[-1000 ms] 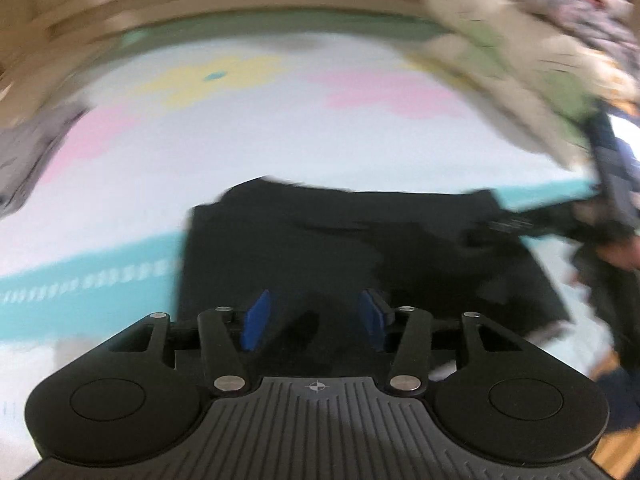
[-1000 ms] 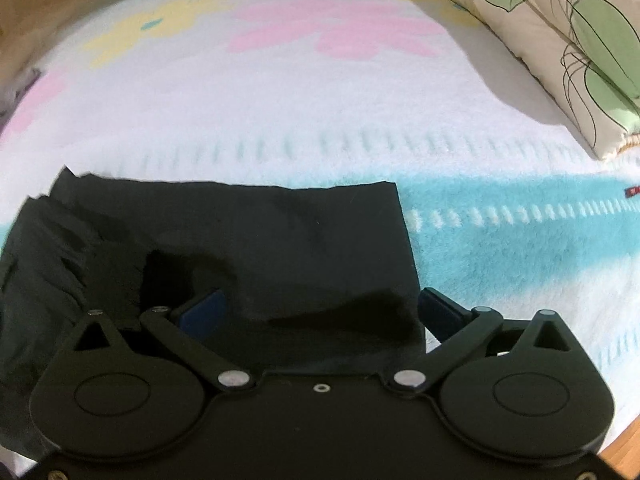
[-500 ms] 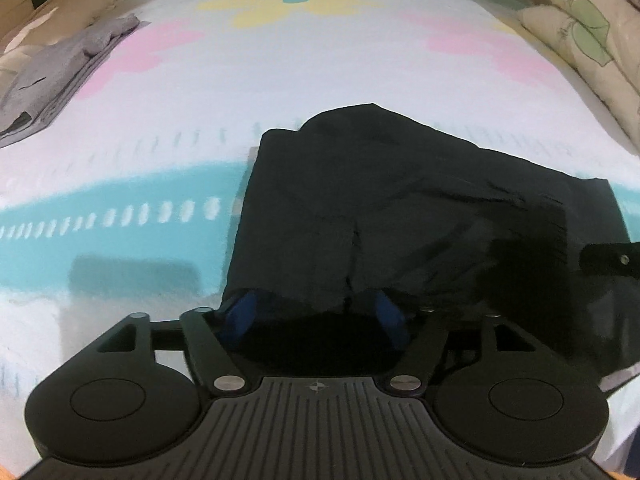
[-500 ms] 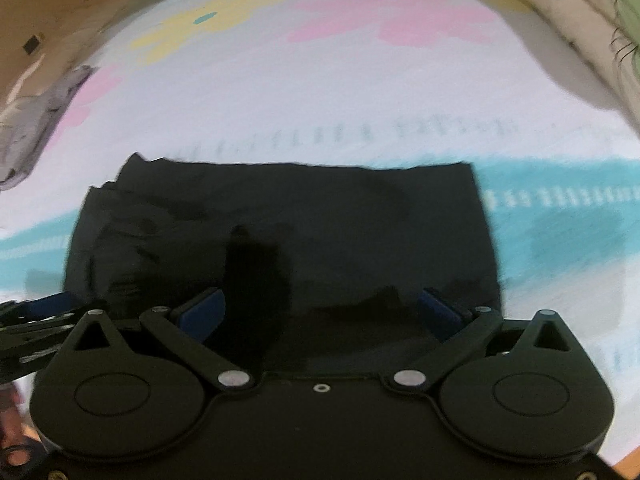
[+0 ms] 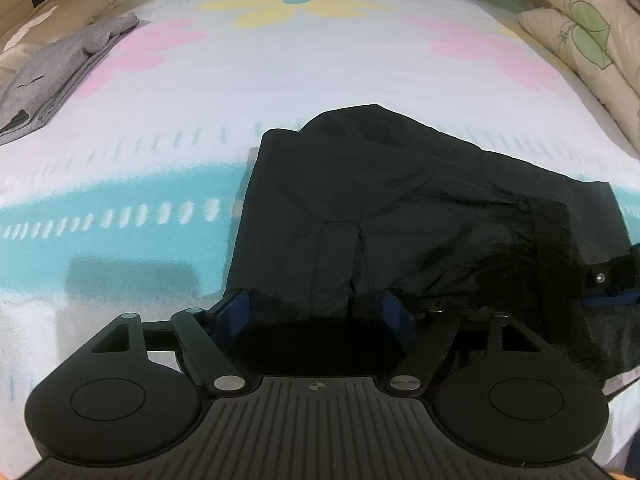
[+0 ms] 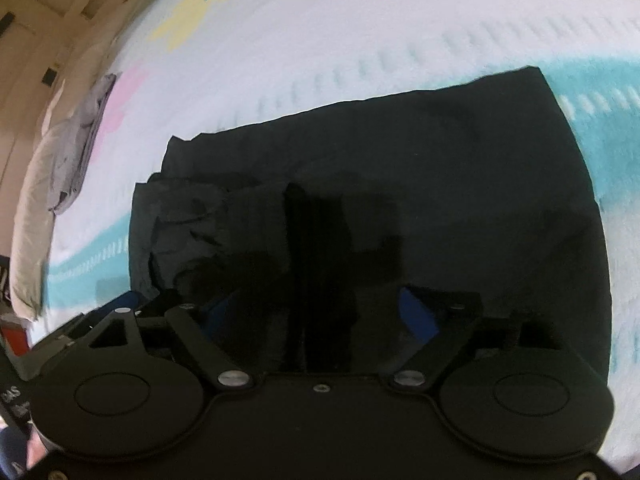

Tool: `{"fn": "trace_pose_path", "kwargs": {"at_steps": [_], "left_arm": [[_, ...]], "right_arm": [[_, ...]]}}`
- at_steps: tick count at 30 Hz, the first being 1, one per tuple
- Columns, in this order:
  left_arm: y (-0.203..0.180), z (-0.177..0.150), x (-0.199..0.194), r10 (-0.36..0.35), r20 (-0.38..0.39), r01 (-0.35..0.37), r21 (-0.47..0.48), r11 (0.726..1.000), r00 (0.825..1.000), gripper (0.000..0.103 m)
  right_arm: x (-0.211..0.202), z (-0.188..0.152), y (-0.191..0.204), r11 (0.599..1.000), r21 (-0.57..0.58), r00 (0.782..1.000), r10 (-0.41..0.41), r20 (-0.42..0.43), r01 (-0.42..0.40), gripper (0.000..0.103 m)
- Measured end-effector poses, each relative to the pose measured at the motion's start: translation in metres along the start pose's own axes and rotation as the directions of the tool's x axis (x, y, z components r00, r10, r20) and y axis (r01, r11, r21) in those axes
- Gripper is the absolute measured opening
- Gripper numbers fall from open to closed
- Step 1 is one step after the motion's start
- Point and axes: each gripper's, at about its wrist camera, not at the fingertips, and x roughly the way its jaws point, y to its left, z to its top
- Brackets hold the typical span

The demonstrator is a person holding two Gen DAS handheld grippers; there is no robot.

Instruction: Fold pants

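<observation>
Black pants point(image 5: 400, 208) lie folded in a rough rectangle on the flowered bedspread point(image 5: 200, 100); they also fill the middle of the right wrist view point(image 6: 400, 184). My left gripper point(image 5: 316, 316) is open, its blue pads straddling the near left edge of the pants. My right gripper point(image 6: 320, 316) is open over the near edge of the pants, with nothing held between the pads. The right gripper's tip shows at the right edge of the left wrist view point(image 5: 612, 284).
A folded grey garment point(image 5: 60, 72) lies at the far left of the bed, also seen in the right wrist view point(image 6: 76, 148). Leaf-print pillows point(image 5: 588, 40) are stacked at the far right. The bed's wooden frame point(image 6: 60, 20) runs along the far side.
The right gripper has swung left and closer over the pants, and its jaws have narrowed somewhat. The left gripper has settled at the near left edge with little further movement.
</observation>
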Motion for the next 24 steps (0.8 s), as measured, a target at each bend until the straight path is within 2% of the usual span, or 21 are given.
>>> {"fn": "trace_pose_path", "kwargs": {"at_steps": [2,5,9,14,17,19,20,22,24], "left_arm": [[0.0,0.0,0.0,0.001,0.0,-0.001,0.0,1.0,1.0,0.073],[0.0,0.0,0.001,-0.001,-0.002,0.001,-0.003,1.0,1.0,0.073],[0.001,0.0,0.001,-0.004,-0.002,0.004,-0.002,1.0,1.0,0.073],[0.001,0.0,0.001,-0.004,-0.004,0.004,-0.007,1.0,1.0,0.073],[0.002,0.001,0.0,-0.01,-0.001,0.01,-0.012,1.0,1.0,0.073],[0.006,0.004,-0.004,-0.029,0.008,0.03,-0.029,0.999,1.0,0.072],[0.011,0.006,-0.009,-0.039,0.021,0.04,-0.043,0.998,0.999,0.072],[0.025,0.011,-0.019,-0.029,0.068,0.034,-0.084,0.996,0.997,0.072],[0.043,0.016,-0.026,0.008,0.098,0.006,-0.141,0.99,0.995,0.072]], "right_arm": [[0.001,-0.001,0.005,0.999,-0.032,1.0,-0.015,0.004,0.016,0.087],[0.003,-0.003,0.011,0.998,-0.065,1.0,0.003,0.002,-0.002,0.085],[0.004,-0.007,0.02,0.99,-0.13,0.999,0.047,-0.017,-0.048,0.074],[0.005,-0.007,0.018,0.988,-0.115,0.995,0.097,-0.033,-0.101,0.067],[0.005,-0.008,0.015,0.991,-0.088,0.995,0.099,-0.016,-0.1,0.053],[0.006,-0.008,0.015,0.99,-0.09,0.994,0.109,-0.024,-0.111,0.04],[0.005,-0.009,0.018,0.989,-0.098,0.994,0.109,-0.019,-0.11,0.037],[-0.002,-0.01,0.028,0.985,-0.14,0.994,0.105,0.005,-0.104,0.025],[-0.013,-0.011,0.038,0.976,-0.19,0.993,0.114,0.037,-0.105,0.023]]}}
